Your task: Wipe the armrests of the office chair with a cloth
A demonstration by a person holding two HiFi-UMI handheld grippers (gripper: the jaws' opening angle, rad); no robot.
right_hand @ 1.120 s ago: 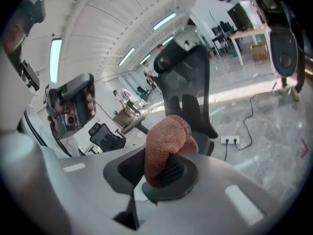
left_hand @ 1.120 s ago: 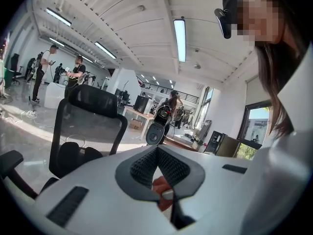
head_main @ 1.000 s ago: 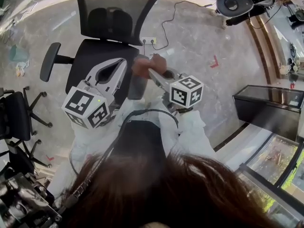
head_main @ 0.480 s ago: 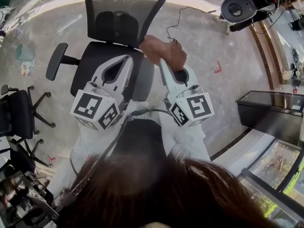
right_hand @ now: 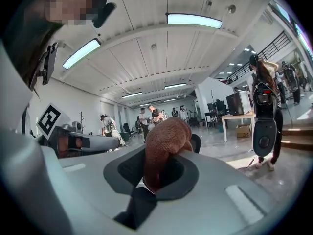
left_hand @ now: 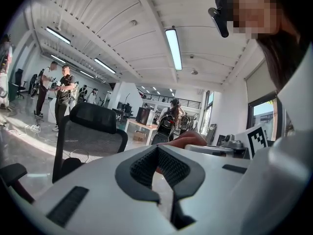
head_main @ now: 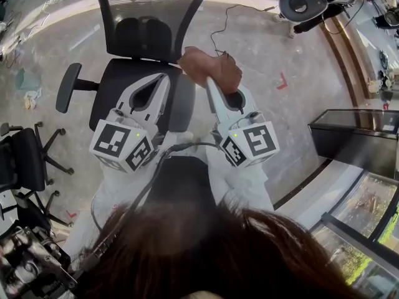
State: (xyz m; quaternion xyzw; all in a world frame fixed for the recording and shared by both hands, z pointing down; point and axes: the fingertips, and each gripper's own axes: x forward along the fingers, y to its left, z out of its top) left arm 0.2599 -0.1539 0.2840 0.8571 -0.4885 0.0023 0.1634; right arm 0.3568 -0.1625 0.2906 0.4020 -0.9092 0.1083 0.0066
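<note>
The black office chair (head_main: 134, 83) stands in front of me, mesh back (head_main: 149, 17) at the far side. Its left armrest (head_main: 67, 87) sticks out to the left, and its grey right armrest (head_main: 183, 108) lies between my two grippers. A brown cloth (head_main: 209, 67) hangs bunched from my right gripper (head_main: 211, 83), which is shut on it and held above the right armrest's far end. In the right gripper view the cloth (right_hand: 166, 141) fills the gap in the jaws. My left gripper (head_main: 166, 76) hovers over the seat, shut, with nothing in it (left_hand: 157, 153).
A second black chair (head_main: 25, 161) stands at the left edge. A dark glass-topped cabinet (head_main: 352, 142) is on the right. A round grey machine (head_main: 305, 2) stands at the top right, with a cable (head_main: 224, 23) across the floor. People stand far off in the hall (left_hand: 61, 89).
My right gripper has come up from the right armrest with the cloth and rolled so its marker cube faces me. The left gripper rose slightly. Little differs over the last half second.
</note>
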